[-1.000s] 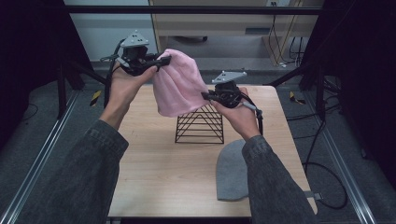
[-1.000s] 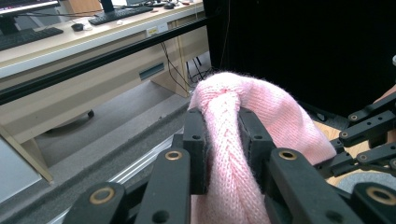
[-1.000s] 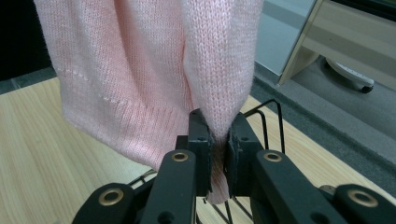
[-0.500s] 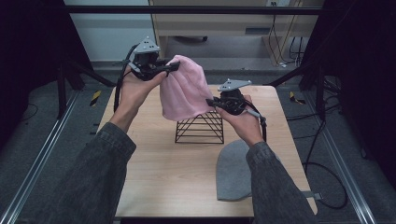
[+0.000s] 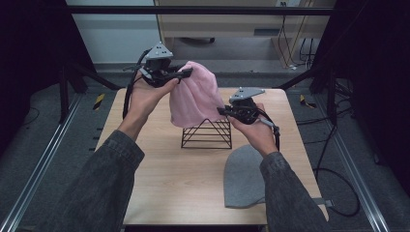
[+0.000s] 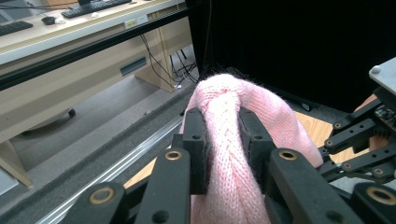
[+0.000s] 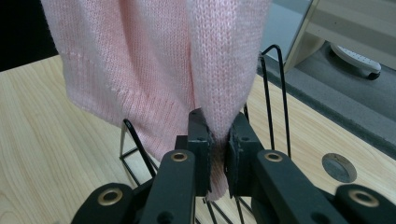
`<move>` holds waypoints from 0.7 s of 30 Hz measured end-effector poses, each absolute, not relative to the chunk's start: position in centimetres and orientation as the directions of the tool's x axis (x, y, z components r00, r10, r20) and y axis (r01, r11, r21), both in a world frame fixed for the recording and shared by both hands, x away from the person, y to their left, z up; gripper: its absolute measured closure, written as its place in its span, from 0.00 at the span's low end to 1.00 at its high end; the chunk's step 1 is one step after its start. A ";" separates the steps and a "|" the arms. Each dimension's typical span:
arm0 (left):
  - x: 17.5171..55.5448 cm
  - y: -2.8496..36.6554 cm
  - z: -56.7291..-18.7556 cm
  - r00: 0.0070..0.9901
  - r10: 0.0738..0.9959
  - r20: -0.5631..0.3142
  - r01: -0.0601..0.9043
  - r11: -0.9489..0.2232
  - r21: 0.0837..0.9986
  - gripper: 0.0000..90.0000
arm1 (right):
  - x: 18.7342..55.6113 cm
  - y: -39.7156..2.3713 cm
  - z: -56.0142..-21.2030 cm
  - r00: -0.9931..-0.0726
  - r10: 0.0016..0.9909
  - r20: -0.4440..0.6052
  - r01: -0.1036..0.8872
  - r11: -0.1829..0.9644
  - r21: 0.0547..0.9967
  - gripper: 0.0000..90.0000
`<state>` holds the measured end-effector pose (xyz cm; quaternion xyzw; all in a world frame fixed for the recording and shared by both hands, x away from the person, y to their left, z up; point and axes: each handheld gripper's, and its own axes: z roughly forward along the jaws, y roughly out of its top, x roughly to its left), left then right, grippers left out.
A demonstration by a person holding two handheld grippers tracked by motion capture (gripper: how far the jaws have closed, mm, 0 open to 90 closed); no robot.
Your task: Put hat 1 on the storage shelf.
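Comparing with a second ago, the left gripper (image 5: 187, 72) has carried its corner of the pink knitted hat (image 5: 193, 96) further toward the middle of the table, and the right gripper (image 5: 223, 111) has kept low beside the black wire rack (image 5: 207, 134), so the hat now hangs more nearly over the rack than to its left. That rack, a pyramid-shaped wire frame, stands on the wooden table (image 5: 169, 179) with nothing set inside it; in the right gripper view the hat's ribbed hem (image 7: 121, 100) hangs in front of the rack's wires (image 7: 275, 93). Both grippers are nearly closed on the knit. In the left gripper view the jaws pinch a bunched fold near the hat's crown (image 6: 229, 107), the wool bulging between them. In the right gripper view the jaws clamp a narrow fold at the hat's lower edge, which hangs down through them. A grey hat (image 5: 244, 176) lies flat on the table near the person's right sleeve (image 5: 290, 193), well apart from the rack.
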<state>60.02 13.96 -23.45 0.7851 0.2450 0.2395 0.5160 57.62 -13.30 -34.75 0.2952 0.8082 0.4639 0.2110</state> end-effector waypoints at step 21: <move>59.8 11.7 -24.7 0.789 0.601 0.129 0.141 -0.382 0.913 0.83 | 57.0 -14.7 -36.3 -0.723 0.686 -0.083 0.304 0.424 0.853 0.91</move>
